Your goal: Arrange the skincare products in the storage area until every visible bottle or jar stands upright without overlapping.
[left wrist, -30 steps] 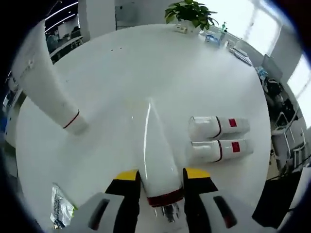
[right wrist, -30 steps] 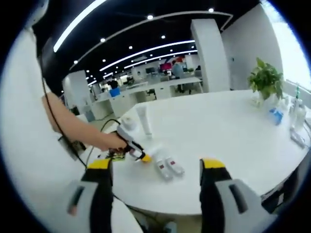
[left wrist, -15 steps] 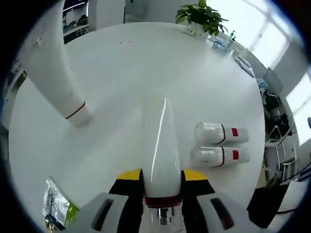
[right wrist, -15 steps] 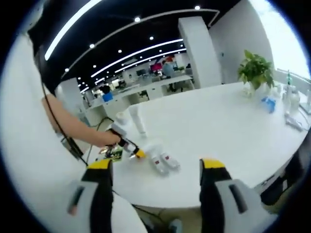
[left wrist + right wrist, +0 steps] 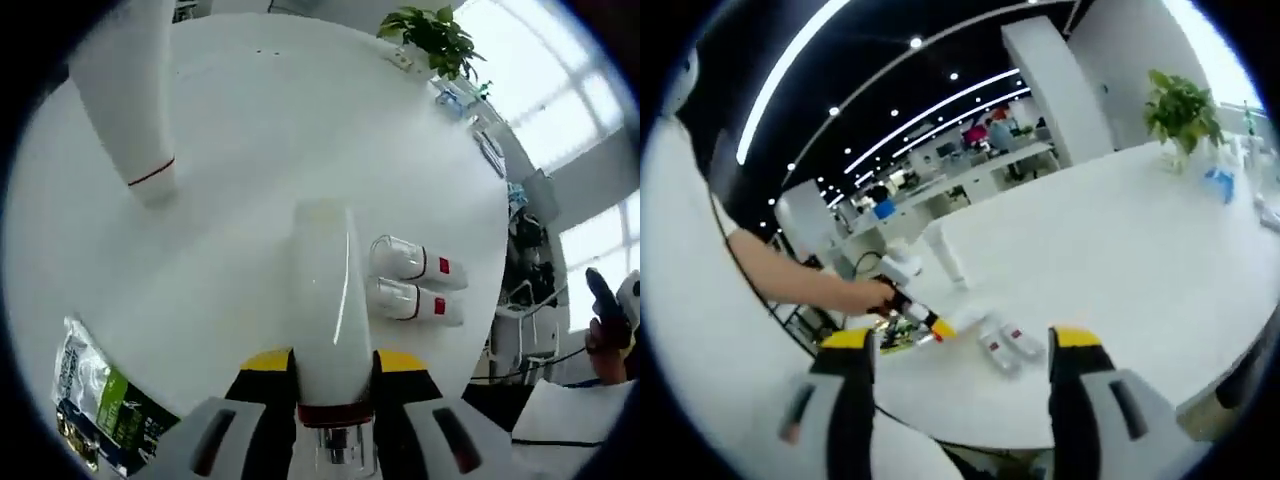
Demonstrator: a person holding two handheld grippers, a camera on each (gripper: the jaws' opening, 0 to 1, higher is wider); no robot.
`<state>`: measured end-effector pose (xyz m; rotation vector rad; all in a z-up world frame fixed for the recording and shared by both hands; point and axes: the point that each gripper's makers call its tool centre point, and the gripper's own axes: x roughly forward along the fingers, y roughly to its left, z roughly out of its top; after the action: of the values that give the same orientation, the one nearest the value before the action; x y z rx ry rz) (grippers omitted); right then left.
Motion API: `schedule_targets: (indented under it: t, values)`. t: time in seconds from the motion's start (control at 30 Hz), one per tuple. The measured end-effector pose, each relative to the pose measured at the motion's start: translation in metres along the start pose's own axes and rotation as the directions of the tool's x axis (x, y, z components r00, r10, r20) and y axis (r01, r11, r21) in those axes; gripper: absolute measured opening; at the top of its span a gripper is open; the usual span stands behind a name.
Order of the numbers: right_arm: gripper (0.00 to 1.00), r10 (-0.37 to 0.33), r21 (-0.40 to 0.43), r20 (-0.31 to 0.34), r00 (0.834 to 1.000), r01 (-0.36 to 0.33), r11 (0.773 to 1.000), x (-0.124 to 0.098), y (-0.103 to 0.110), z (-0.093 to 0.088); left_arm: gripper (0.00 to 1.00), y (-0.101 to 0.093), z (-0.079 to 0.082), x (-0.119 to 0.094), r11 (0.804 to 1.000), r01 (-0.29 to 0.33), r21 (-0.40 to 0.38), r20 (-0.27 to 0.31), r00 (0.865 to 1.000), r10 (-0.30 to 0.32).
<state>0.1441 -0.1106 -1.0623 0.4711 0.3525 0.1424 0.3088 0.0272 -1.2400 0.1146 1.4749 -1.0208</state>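
Two hand-held grippers are working over a round white desk (image 5: 250, 140). The left hand-held gripper (image 5: 322, 372) is clamping a white tube (image 5: 325, 300) near its dark red-banded cap end, its yellow-tipped jaws pressing on both sides while the tube is pointing away from the camera over the desk. Just to the right of that tube, two small white bottles with red labels (image 5: 415, 282) are lying on their sides, side by side and touching each other. Another white tube with a thin red band (image 5: 130, 90) is standing cap-down at the upper left, well apart from the others. A green and white sachet (image 5: 95, 405) is lying flat near the desk's edge at the lower left. A potted plant (image 5: 435, 35) is sitting at the far side. The right hand-held gripper (image 5: 962, 352) is hanging back from the desk with its jaws spread wide and nothing between them; in its view the person's hand (image 5: 872, 293) is holding the left hand-held gripper beside the lying bottles.
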Motion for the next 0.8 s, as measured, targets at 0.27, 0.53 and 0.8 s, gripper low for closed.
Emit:
schedule_targets:
  t: [0.27, 0.53, 0.8]
  values:
    - [0.68, 0.117, 0.107, -0.012, 0.993, -0.115, 0.988, 0.03, 0.025, 0.007, 0.27, 0.002, -0.013, -0.011, 0.936, 0.167, -0.31, 0.049, 0.986, -0.16]
    - [0.64, 0.223, 0.313, -0.054, 0.973, -0.195, 0.929, 0.067, 0.044, -0.002, 0.27, -0.019, -0.026, -0.026, 0.823, 0.308, -0.478, 0.163, 0.951, -0.261]
    - [0.62, 0.341, 0.441, -0.172, 0.924, -0.237, 0.866, 0.104, 0.07, -0.024, 0.27, -0.038, -0.037, -0.03, 0.672, 0.433, -0.601, 0.281, 0.901, -0.33]
